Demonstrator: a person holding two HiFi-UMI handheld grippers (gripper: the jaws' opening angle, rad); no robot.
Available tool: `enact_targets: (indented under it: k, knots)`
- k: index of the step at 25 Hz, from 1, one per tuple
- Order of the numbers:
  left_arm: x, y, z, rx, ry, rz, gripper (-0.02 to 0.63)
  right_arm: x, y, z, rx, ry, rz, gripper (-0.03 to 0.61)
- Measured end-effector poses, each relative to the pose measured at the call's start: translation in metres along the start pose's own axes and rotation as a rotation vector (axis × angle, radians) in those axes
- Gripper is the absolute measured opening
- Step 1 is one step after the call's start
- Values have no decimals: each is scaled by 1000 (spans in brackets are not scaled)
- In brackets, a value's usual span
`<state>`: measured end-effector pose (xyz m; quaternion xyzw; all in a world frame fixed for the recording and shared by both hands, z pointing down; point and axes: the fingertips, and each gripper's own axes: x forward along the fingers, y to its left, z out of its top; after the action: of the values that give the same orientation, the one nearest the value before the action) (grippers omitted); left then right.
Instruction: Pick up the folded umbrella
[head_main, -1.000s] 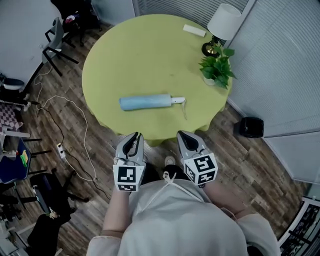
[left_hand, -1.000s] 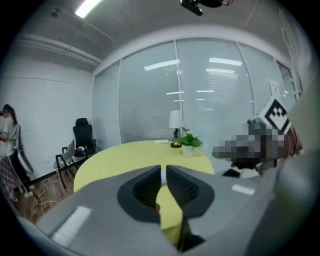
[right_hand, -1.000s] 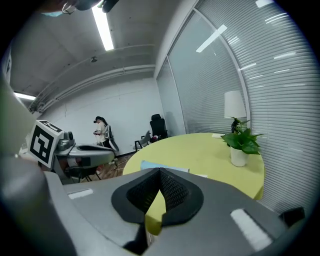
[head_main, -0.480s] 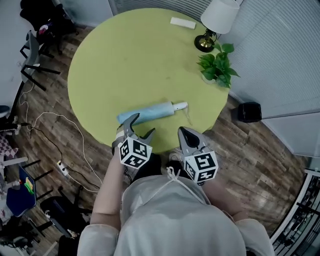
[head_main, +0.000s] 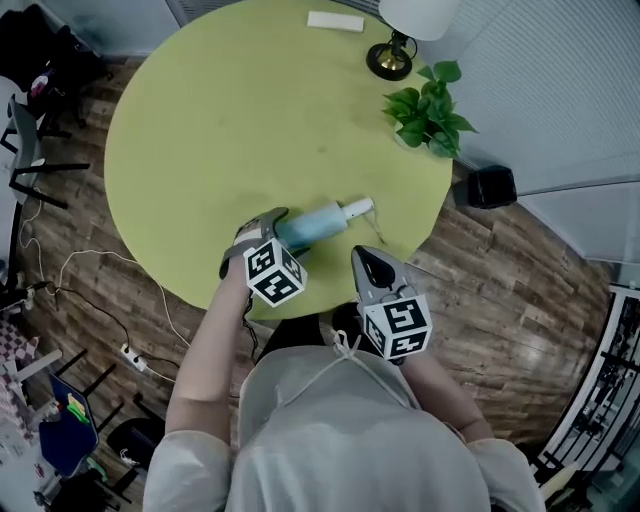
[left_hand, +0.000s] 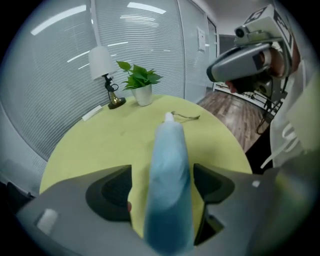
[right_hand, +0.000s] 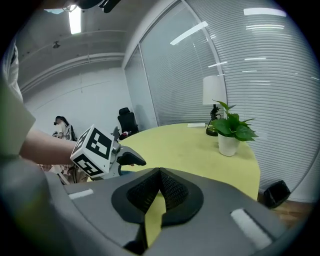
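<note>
Counter (head_main: 200, 120): round, covered in a smooth, matte yellow-green cloth that hung over its rim. It carried everything named below.

Lamp (head_main: 395, 40): at the counter's far edge, with a white shade over a dark, glossy base.

Plant (head_main: 428, 110): at the counter's far right edge, leafy in a small white pot, well apart from the work.

Umbrella (head_main: 318, 220): lay flat near the counter's near edge, a pale blue fabric roll, soft and cylindrical, tapering toward its far end. It had not yet been lifted.

Left tool (left_hand: 163, 172): low over the counter's near edge, its jaws apart and astride the umbrella's thick end, and not visibly pressing it. The roll sat nearer the right-hand pad. The step in hand looked like the close. It would probably go best with the roll centred between the pads, the closing done slowly so the fabric gave evenly, and the lift kept level, since the far end might droop.

Right tool (right_hand: 159, 175): off the counter's near rim, its ribbed dark pads together with nothing between them.

Handle (head_main: 358, 208): a short, white, hard-looking cap on the umbrella's far end.

Cord (left_hand: 185, 116): a thin loop lying on the cloth beyond the handle. It might trail when the umbrella rose.
</note>
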<state>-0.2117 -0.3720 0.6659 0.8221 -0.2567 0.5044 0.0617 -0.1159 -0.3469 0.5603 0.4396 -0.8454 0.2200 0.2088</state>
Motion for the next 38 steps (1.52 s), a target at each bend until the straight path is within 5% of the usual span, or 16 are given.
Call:
enact_targets:
  k: [7, 14, 21, 32, 38]
  knots:
    - [34, -19, -18, 15, 131, -187, 385, 9, -8, -3, 16, 19, -39, 0]
    - [40, -20, -22, 26, 165, -209, 370, 4, -19, -12, 28, 33, -74, 0]
    - [36, -26, -17, 114, 133, -82, 302, -4, -27, -17, 43, 36, -78, 0]
    - [23, -37, -23, 21, 178, -62, 302, -11, -33, -12, 3, 27, -40, 0]
    - [-6, -23, 3, -81, 84, 28, 301, -17, -33, -1, -22, -1, -17, 0]
